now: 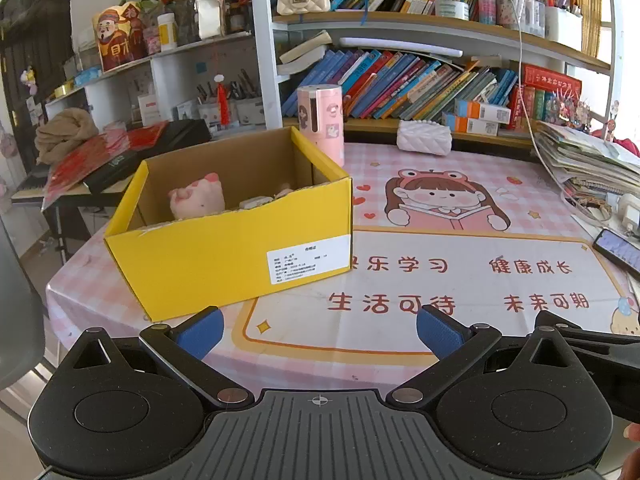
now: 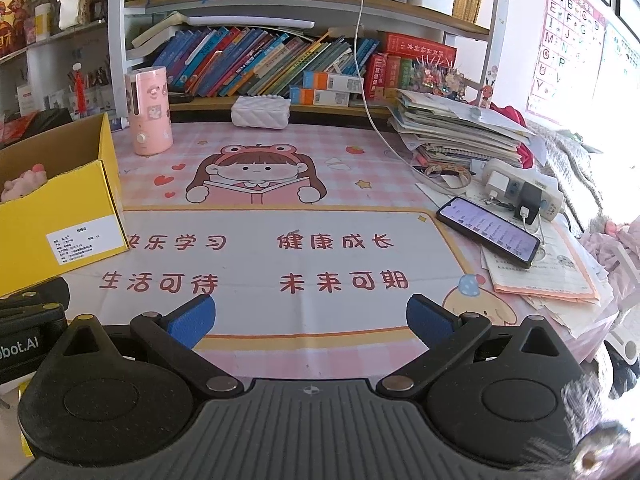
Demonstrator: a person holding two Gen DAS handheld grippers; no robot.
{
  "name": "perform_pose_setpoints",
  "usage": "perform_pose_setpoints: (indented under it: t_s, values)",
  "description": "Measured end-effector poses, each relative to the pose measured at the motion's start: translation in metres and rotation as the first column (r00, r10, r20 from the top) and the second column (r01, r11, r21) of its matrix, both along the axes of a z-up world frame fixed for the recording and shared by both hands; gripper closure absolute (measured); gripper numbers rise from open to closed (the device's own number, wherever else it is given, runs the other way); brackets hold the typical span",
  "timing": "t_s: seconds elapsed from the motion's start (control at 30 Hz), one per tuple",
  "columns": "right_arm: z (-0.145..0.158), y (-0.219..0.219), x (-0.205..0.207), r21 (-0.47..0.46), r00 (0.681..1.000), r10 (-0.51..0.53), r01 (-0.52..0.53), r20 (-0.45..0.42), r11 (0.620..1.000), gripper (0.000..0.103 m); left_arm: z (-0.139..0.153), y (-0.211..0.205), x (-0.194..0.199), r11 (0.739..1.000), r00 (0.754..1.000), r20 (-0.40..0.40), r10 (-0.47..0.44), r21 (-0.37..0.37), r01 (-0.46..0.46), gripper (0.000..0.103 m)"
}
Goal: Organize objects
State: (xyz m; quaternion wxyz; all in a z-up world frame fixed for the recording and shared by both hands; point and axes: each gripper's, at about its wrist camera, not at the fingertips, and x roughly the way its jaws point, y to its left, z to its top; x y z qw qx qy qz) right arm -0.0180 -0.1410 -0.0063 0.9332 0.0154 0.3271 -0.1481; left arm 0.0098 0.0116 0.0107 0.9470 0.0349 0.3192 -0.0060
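A yellow cardboard box (image 1: pixel 224 256) stands open on the left of the pink desk mat; it also shows in the right wrist view (image 2: pixel 60 216). Inside it lie a pink plush pig (image 1: pixel 198 198) and a small white object (image 1: pixel 256 201). A pink cylinder container (image 1: pixel 322 120) stands behind the box, and a white quilted pouch (image 1: pixel 424 137) lies by the shelf. My left gripper (image 1: pixel 318 330) is open and empty, low over the mat just in front of the box. My right gripper (image 2: pixel 310 320) is open and empty over the mat's middle front.
A phone (image 2: pixel 488 231) lies at the right on papers (image 2: pixel 548 272), beside a power strip with chargers (image 2: pixel 524 192). A stack of books and papers (image 2: pixel 456 128) sits at the back right. A bookshelf (image 2: pixel 280 64) lines the back edge. A white cable (image 2: pixel 372 120) hangs down.
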Motion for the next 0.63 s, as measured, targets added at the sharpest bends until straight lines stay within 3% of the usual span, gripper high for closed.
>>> perform_pose_setpoints:
  t_s: [0.63]
  values:
    - [-0.0002,-0.0008,-0.0032,0.005,1.000,-0.006,0.006,-0.002,1.000,0.002,-0.0003,-0.0011,-0.0038,1.000,1.000,0.010,0.003,0.007,-0.003,0.000]
